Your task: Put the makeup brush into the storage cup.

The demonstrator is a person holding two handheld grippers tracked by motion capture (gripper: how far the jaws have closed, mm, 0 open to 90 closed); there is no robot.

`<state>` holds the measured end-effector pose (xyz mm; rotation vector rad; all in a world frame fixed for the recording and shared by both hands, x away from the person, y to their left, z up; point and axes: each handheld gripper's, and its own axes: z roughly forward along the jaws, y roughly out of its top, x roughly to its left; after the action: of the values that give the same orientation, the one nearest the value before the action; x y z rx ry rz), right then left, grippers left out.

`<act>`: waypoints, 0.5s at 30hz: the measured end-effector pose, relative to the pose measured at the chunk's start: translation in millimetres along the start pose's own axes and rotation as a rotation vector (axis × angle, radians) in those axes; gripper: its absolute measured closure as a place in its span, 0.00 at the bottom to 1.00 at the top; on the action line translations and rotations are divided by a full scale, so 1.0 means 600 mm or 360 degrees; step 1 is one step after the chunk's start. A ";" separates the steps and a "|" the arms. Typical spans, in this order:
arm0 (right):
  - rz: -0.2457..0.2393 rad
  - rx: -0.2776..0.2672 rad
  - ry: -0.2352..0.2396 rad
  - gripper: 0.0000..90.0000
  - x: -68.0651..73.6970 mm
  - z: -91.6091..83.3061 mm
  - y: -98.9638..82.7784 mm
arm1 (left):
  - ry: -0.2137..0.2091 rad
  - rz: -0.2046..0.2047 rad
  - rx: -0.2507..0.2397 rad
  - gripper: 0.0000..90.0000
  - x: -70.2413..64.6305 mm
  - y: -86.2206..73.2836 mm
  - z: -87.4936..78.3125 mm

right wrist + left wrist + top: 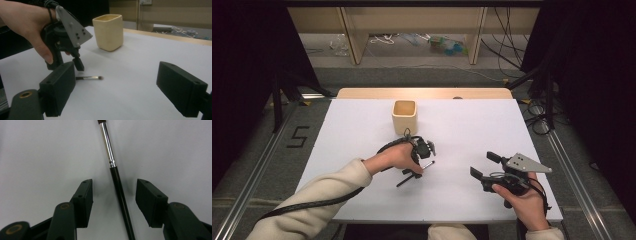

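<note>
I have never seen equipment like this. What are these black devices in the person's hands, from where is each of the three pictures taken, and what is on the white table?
These are hand-held grippers: a person holds one in each hand, and each has two black jaws that open and close. The high view looks down from above the person's side of the table. The other two pictures come from small cameras riding on the grippers, looking along their own jaws.

On the white surface stand a cream square cup and, nearer the person, a thin makeup brush with a black handle and a silver collar, lying flat.

The left gripper is lowered over the brush. The handle lies between its jaws, but the pads do not touch it, so nothing is held yet. The right gripper waits to the side, open, with nothing between its jaws.
</note>
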<state>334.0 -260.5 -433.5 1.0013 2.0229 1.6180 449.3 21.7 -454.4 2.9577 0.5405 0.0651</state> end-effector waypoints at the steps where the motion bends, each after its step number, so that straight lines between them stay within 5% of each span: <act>1: 0.0002 0.0001 0.0000 0.19 0.000 0.000 0.000 | -0.0004 -0.0012 0.0001 0.55 -0.001 0.000 0.002; 15: 0.0000 0.0002 0.0000 0.19 0.000 0.000 0.000 | -0.0021 0.0005 0.0061 0.64 -0.005 0.006 0.004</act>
<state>333.9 -260.4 -433.5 1.0016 2.0240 1.6172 448.1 16.9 -456.6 2.9940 0.5410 0.0355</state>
